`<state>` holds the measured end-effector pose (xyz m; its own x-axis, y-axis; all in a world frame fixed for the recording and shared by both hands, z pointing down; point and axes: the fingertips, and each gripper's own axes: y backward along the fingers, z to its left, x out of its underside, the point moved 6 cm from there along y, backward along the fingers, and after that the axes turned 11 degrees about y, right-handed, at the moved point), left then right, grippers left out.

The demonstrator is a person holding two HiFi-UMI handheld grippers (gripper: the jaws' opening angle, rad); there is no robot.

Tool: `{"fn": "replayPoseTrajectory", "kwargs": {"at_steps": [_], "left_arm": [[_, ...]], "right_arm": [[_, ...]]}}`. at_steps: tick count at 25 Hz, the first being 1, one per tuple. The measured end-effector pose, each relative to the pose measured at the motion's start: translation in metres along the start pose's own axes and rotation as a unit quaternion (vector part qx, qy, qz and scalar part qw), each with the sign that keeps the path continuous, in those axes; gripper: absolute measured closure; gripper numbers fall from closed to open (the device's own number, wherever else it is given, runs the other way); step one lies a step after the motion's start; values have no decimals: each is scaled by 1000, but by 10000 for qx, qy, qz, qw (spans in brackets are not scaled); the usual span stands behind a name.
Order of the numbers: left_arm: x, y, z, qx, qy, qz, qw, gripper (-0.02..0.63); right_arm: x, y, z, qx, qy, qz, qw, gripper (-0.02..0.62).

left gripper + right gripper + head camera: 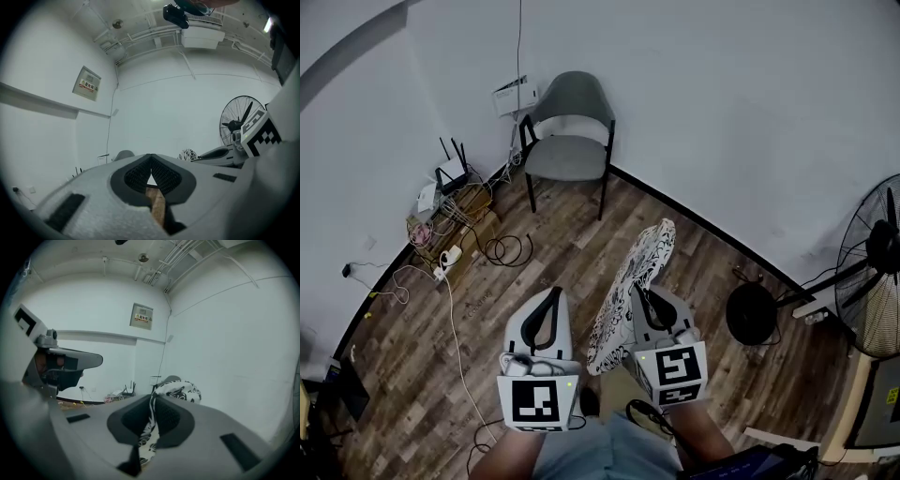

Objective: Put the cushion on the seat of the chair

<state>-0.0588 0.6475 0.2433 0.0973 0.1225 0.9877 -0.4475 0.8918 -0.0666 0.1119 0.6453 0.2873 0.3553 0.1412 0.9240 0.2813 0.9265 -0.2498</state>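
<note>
Now one cushion (630, 281) hangs pinched by its edge in the right gripper (641, 296), well away from the one chair (569, 155), with open floor (577, 246) between them. The left gripper (554, 294) is closed, holding nothing.

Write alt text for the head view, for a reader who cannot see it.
The right gripper holds a black-and-white patterned cushion by its edge above a wooden floor, with the left gripper empty beside it. An empty grey chair stands ahead against the white wall.
</note>
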Motion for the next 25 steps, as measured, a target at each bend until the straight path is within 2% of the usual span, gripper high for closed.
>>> {"fn": "replayPoseTrajectory", "kwargs": {"at_steps": [7, 13, 18, 25], "left_arm": [[8, -69, 31, -235, -39, 193, 9995, 597], [4, -152, 61, -498, -74, 297, 9983, 597], [-13, -212, 80, -690, -191, 213, 9972, 597], [-37, -258, 102, -851, -275, -7, 9960, 597]], "right_arm": [[7, -76, -29, -129, -79, 1, 9999, 581], [7, -166, -62, -497, -103, 34, 9987, 581], [-3, -231, -83, -895, -51, -74, 9959, 581], [-28, -292, -109, -1038, 94, -241, 9943, 580]]}}
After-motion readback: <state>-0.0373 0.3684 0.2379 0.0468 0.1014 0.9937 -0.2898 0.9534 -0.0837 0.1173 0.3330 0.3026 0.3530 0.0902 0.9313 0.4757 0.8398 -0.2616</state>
